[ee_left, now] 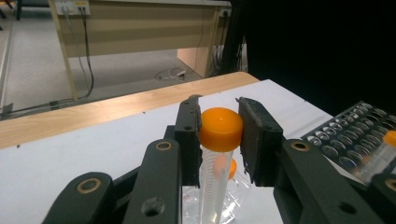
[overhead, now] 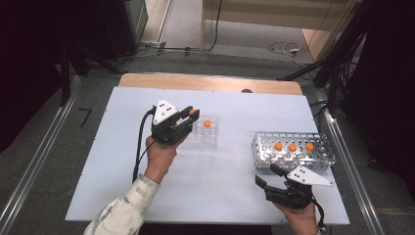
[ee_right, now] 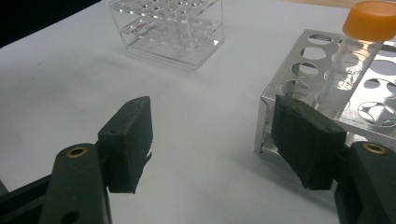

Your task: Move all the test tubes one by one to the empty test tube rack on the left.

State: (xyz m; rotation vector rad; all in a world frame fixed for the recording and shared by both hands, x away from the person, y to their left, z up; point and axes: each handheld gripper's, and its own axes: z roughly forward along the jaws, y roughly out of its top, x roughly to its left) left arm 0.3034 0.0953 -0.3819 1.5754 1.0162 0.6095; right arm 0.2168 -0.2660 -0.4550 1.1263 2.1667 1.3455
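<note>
The left hand-held gripper is clamped on the orange cap of a tube, its pads pressing the cap from both sides so that the clear body hangs straight down. Holding it by the cap probably keeps the tube plumb and leaves its lower end free to find a hole. In the high view this gripper sits at the 9 o'clock edge of the clear rack, which stands near the middle of the table. The tube's tip is over or just entering a hole there; how deep it has gone cannot be told. One capped tube already stands in that rack, toward its 12 o'clock side.

The right hand-held gripper has its jaws spread wide with nothing between them. It waits at 6 o'clock of the metal rack, jaws aimed at that rack's near left corner. Three orange-capped tubes stand in a row across the metal rack. The nearest tube leans slightly in its hole in the right gripper view, at 1 o'clock from the jaws. That open stance suits taking it by the cap next.
</note>
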